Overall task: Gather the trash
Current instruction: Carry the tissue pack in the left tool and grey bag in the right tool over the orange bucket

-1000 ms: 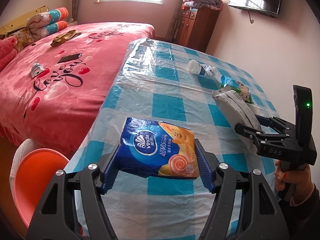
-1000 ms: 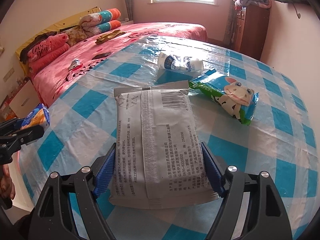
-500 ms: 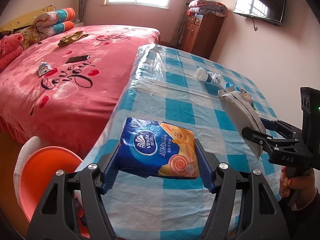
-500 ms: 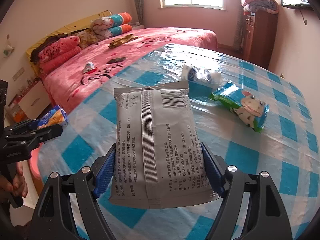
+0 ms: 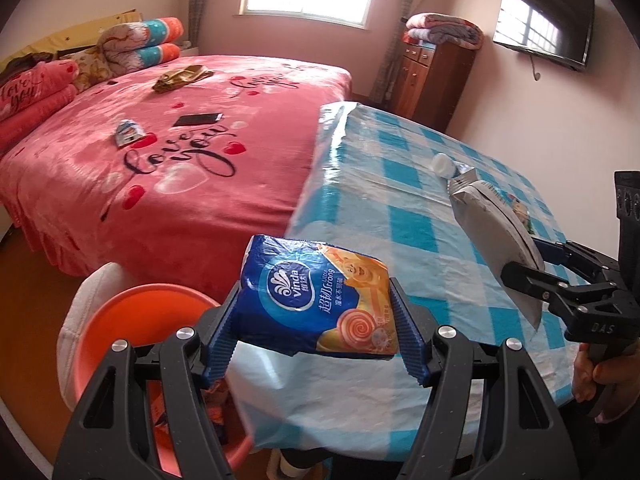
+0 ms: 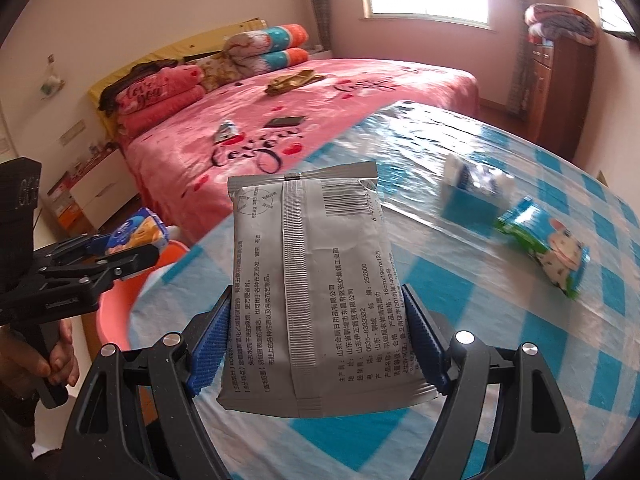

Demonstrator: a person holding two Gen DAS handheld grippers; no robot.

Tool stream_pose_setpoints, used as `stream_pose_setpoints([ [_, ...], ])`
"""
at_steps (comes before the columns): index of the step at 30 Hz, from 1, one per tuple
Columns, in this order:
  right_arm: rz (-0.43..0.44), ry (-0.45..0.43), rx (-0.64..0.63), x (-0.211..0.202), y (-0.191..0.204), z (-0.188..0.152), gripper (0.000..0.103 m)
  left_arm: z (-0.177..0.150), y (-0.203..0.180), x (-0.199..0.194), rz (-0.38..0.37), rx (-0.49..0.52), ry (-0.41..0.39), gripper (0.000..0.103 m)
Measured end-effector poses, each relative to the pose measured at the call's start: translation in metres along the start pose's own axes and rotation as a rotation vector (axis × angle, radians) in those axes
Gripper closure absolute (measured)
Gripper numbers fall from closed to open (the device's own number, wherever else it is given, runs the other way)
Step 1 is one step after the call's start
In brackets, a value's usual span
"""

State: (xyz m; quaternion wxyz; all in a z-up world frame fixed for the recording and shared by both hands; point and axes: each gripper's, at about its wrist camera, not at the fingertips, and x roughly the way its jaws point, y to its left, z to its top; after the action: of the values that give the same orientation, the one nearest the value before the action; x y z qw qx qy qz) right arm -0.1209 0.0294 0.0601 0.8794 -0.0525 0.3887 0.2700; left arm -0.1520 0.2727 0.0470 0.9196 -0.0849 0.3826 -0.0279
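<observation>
My left gripper [image 5: 314, 332] is shut on a blue Vinda tissue pack [image 5: 316, 300] and holds it in the air off the table's near left corner, beside an orange bin [image 5: 132, 324] that stands on the floor. My right gripper [image 6: 320, 344] is shut on a grey wet-wipe packet [image 6: 316, 292], lifted over the checked table [image 6: 500, 340]. That packet also shows in the left wrist view [image 5: 496, 228]. A small white bottle [image 6: 476, 184] and a green snack wrapper [image 6: 548, 248] lie on the table.
A pink bed [image 5: 160, 152] with a phone [image 5: 198, 119] and a small wrapper [image 5: 127, 135] stands left of the table. A wooden cabinet [image 5: 436, 76] and a wall TV [image 5: 548, 20] are at the back. The bin holds some trash.
Both grippers have moved back and to the left, away from the table's middle, each still holding its packet. The orange bin has come further into view under the left gripper.
</observation>
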Motion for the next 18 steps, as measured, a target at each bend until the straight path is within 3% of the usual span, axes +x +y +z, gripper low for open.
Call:
stream_pose_setpoints([
  [18,0.131,0.041,-0.237,0.032,0.105,0.030,0.024,-0.024,0.080,-0.018,0.142,-0.105,0.016,0.034],
])
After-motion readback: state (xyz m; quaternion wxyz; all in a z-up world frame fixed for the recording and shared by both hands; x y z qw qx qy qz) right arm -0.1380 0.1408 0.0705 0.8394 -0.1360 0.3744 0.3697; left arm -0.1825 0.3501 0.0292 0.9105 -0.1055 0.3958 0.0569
